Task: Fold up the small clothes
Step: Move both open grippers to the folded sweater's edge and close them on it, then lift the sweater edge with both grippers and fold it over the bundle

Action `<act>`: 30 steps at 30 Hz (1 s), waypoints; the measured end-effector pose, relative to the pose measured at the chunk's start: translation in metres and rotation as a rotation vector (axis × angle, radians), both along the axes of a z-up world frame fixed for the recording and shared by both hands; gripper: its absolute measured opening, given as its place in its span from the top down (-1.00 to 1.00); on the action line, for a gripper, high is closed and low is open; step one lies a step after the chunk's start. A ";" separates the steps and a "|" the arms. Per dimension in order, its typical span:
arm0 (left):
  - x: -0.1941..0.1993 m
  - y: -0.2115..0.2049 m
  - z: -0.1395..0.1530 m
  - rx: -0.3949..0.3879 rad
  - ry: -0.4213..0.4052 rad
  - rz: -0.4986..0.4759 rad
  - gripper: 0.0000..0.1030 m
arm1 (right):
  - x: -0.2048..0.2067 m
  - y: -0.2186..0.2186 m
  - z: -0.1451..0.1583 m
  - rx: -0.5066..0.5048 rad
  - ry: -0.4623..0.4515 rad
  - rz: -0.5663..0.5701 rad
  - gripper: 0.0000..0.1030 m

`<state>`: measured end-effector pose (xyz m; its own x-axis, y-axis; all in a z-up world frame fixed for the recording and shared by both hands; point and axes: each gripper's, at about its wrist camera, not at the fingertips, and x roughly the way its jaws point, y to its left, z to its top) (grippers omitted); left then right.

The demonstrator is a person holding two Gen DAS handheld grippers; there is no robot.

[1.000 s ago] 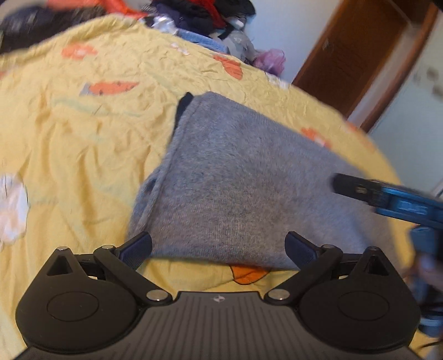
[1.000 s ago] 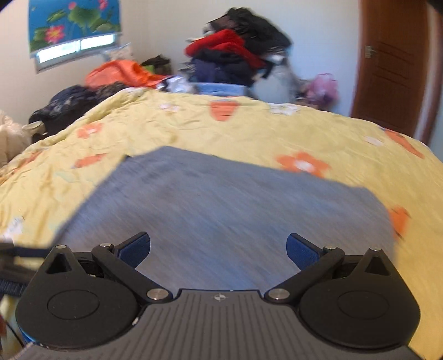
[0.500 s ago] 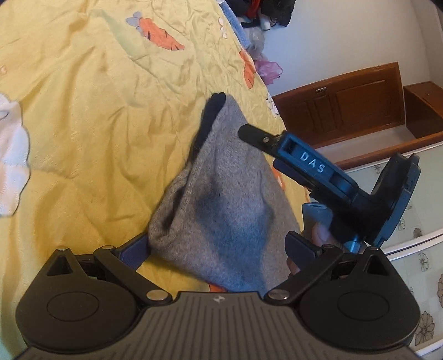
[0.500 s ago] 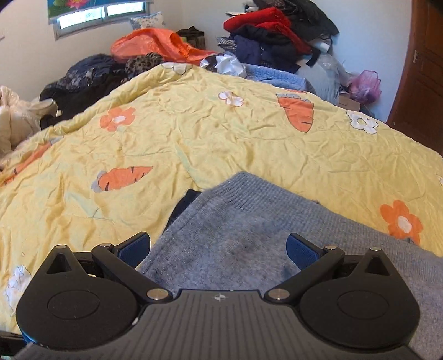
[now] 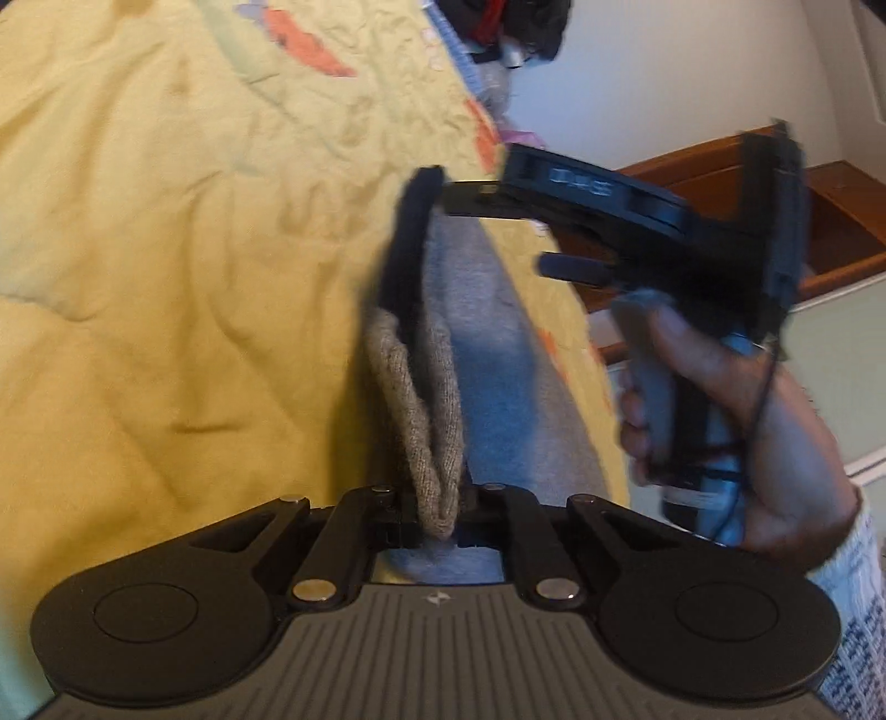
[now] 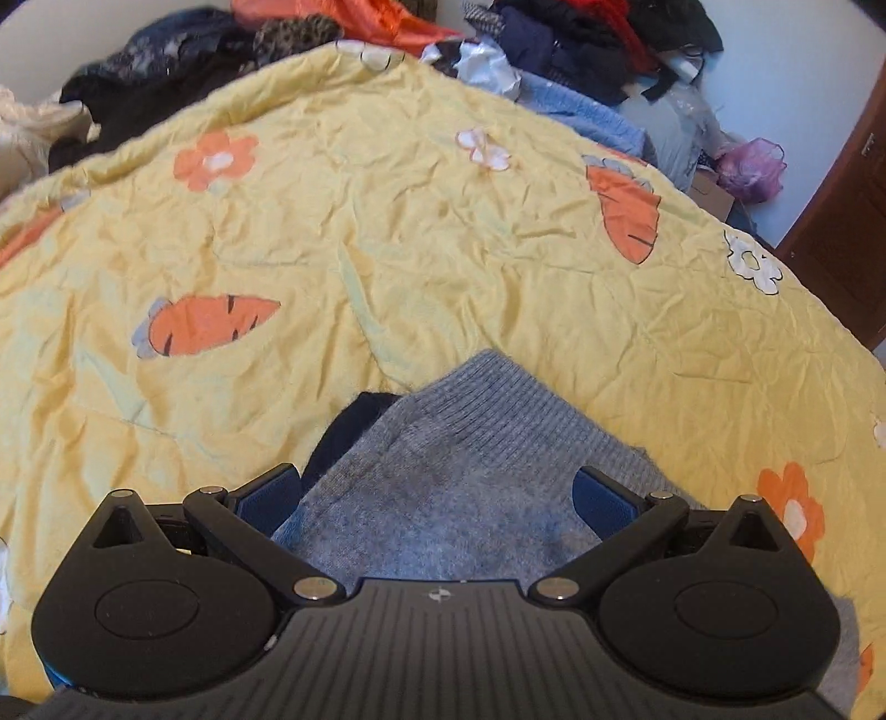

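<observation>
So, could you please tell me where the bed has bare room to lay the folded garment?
Bare quilt lies between the grey garment and the clothes pile, and left past the carrot print. That far edge is crowded.

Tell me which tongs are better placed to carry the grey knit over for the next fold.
Left, probably. The left tongs are already shut on a bunched edge of the grey knit. The right tongs are open, straddling the cloth without pinching it, so they would first have to close.

Bare quilt [image 6: 443,221] beyond sweater [image 6: 459,471]
</observation>
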<state>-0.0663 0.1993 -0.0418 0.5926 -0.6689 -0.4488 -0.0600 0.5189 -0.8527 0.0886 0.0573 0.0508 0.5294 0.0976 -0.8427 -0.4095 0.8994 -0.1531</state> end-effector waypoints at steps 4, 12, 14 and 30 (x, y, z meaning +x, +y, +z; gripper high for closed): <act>0.003 -0.006 0.002 0.025 -0.014 -0.006 0.85 | 0.015 0.008 -0.008 0.036 0.088 -0.038 -1.00; -0.008 -0.036 0.029 0.152 -0.177 -0.076 0.85 | 0.030 0.039 -0.031 -0.095 0.182 0.010 -0.95; -0.008 -0.039 0.032 0.152 -0.190 -0.081 0.86 | 0.032 0.033 -0.033 -0.058 0.208 0.007 -0.77; 0.004 -0.114 0.083 0.102 -0.330 -0.204 0.85 | 0.005 -0.086 0.059 0.278 0.042 0.021 0.70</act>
